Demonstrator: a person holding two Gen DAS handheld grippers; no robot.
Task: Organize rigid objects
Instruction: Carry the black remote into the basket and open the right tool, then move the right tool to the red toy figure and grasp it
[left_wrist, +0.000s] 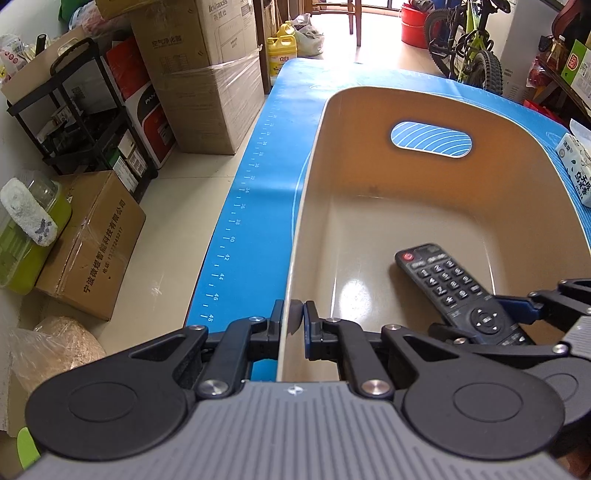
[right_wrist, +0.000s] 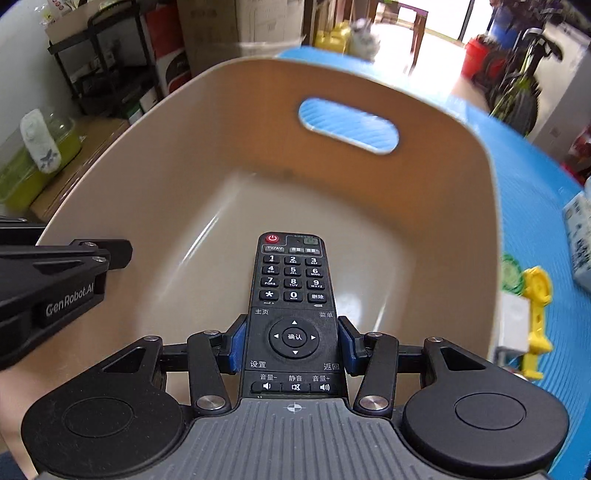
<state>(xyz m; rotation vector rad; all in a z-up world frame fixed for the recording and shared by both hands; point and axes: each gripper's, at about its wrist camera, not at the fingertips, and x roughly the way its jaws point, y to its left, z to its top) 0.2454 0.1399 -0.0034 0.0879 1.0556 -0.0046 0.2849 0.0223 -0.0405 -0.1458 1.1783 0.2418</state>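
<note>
A beige plastic basket (left_wrist: 424, 107) with a handle slot stands on the blue mat (left_wrist: 255, 206). My left gripper (left_wrist: 294, 319) is shut on the basket's near-left rim. My right gripper (right_wrist: 292, 345) is shut on a black remote control (right_wrist: 291, 280) and holds it inside the basket, nose pointing at the far wall. In the left wrist view the remote (left_wrist: 454, 288) and the right gripper (left_wrist: 524, 314) show at the lower right. In the right wrist view the left gripper (right_wrist: 110, 254) sits at the basket's (right_wrist: 221, 122) left rim.
On the mat right of the basket lie a yellow toy piece (right_wrist: 535, 317), a green round item (right_wrist: 511, 273) and a white carton (left_wrist: 578, 166). Cardboard boxes (left_wrist: 207, 85), a black shelf (left_wrist: 85, 110) and a bicycle (left_wrist: 469, 44) stand on the floor beyond the table.
</note>
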